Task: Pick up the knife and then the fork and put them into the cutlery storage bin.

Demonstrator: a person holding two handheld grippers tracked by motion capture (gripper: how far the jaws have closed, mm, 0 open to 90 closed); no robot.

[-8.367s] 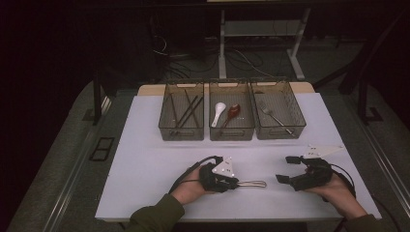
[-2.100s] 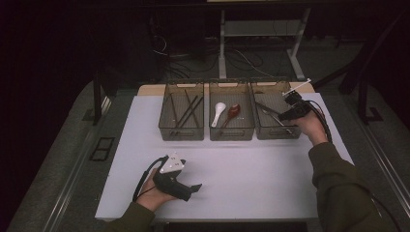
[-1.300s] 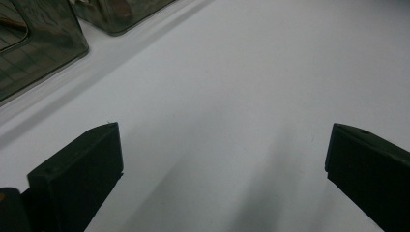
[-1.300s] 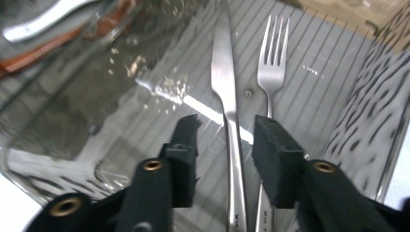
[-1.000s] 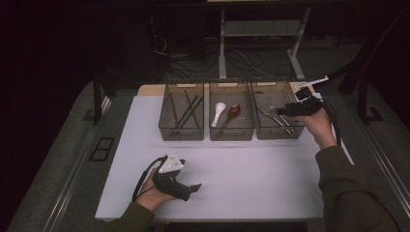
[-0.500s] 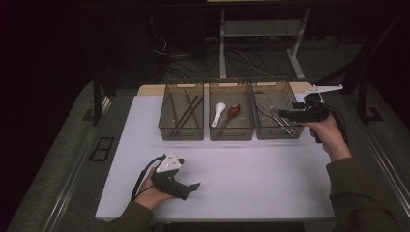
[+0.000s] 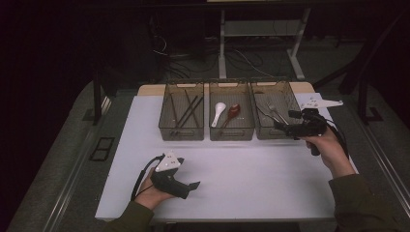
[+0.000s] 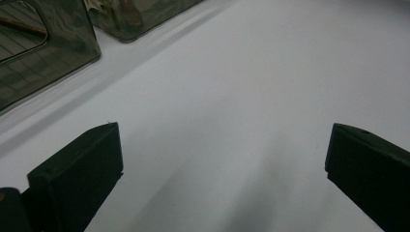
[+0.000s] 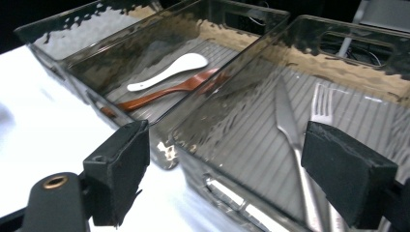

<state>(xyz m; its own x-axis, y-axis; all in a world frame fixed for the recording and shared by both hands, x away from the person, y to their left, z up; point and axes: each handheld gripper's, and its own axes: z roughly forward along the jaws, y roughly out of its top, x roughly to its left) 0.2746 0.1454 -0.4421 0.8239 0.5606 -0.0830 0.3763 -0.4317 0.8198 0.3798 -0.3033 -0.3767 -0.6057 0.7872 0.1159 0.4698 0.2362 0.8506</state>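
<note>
- Sorting cutlery into bins, prob near done: fork + knife lie in right bin.
- Right gripper at bin's near edge, jaws just opened wide, nothing between.
- Left gripper jaws open, empty, on bare table.
- No cutlery left on table.
</note>
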